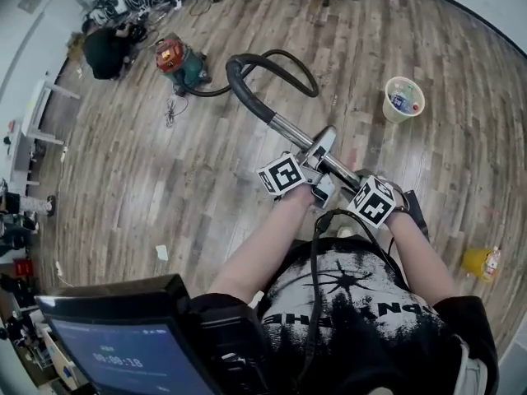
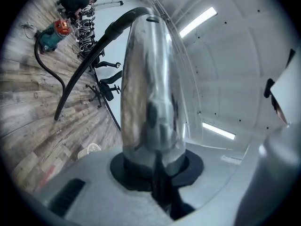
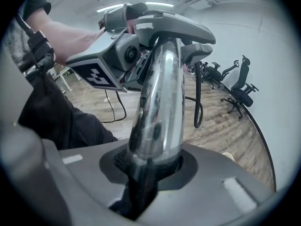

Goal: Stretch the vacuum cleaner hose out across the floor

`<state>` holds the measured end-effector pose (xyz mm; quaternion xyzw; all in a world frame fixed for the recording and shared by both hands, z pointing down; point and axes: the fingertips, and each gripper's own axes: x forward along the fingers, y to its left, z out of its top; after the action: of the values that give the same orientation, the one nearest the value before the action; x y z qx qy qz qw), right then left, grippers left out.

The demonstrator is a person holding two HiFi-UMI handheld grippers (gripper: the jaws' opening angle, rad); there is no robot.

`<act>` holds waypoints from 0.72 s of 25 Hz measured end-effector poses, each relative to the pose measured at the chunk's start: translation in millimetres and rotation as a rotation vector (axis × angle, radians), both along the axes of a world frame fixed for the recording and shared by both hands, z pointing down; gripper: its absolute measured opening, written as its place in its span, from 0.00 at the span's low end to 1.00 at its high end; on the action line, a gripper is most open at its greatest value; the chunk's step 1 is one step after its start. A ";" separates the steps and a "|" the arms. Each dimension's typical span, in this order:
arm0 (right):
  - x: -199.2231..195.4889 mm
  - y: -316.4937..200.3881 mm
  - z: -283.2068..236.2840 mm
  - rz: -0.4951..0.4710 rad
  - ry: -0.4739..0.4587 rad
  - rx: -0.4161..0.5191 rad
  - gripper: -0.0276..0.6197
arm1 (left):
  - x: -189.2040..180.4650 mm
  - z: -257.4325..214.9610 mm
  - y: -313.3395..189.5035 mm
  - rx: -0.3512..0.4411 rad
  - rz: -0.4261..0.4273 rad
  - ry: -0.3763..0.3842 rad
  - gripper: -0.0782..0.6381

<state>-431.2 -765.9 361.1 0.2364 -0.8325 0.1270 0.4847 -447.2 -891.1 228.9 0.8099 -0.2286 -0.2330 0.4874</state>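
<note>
The hose (image 1: 284, 54) is not pulled straight yet. It is seen in a curl over the wooden floor (image 1: 165, 179), between the vacuum cleaner (image 1: 179, 62) far off and the shiny metal tube (image 1: 292, 128) at its near end. The tube is held up off the floor, close to the body. It is squeezed by the left gripper (image 1: 319, 156) on the side nearer the hose, and by the right gripper (image 1: 352, 179) just behind it. Both sets of jaws are pressed tight on the metal, and nothing else is held.

The tube is smooth and round, so it could be spun or let slip in the jaws if it is pulled hard. A kink could be made in the hose if the curl is yanked open. Once the hose is tight, the vacuum cleaner could be dragged or tipped, since it looks light. A person (image 1: 105, 52) is crouched just beside it and could be bumped. A cup (image 1: 403, 99) is stood to the right of the curl and could be knocked over if the hose is swung that way.
</note>
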 end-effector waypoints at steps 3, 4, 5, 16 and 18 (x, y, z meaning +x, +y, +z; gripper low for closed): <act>23.9 20.8 6.2 -0.057 -0.017 -0.003 0.20 | 19.4 5.2 21.6 0.003 -0.053 -0.014 0.19; 30.7 27.2 8.2 -0.076 -0.021 -0.005 0.20 | 24.3 7.2 28.2 0.003 -0.072 -0.018 0.19; 36.6 32.8 9.3 -0.095 -0.024 -0.006 0.20 | 28.3 8.2 34.2 0.003 -0.091 -0.022 0.19; 48.9 71.6 -10.0 -0.165 -0.059 -0.017 0.20 | 37.1 -10.8 72.8 -0.006 -0.158 -0.060 0.19; 44.9 76.6 -14.7 -0.167 -0.060 -0.005 0.20 | 33.5 -16.8 79.4 0.003 -0.158 -0.062 0.19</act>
<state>-386.4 -689.3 346.4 0.1609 -0.8632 0.0953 0.4690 -413.7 -811.7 212.1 0.7969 -0.3065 -0.2459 0.4588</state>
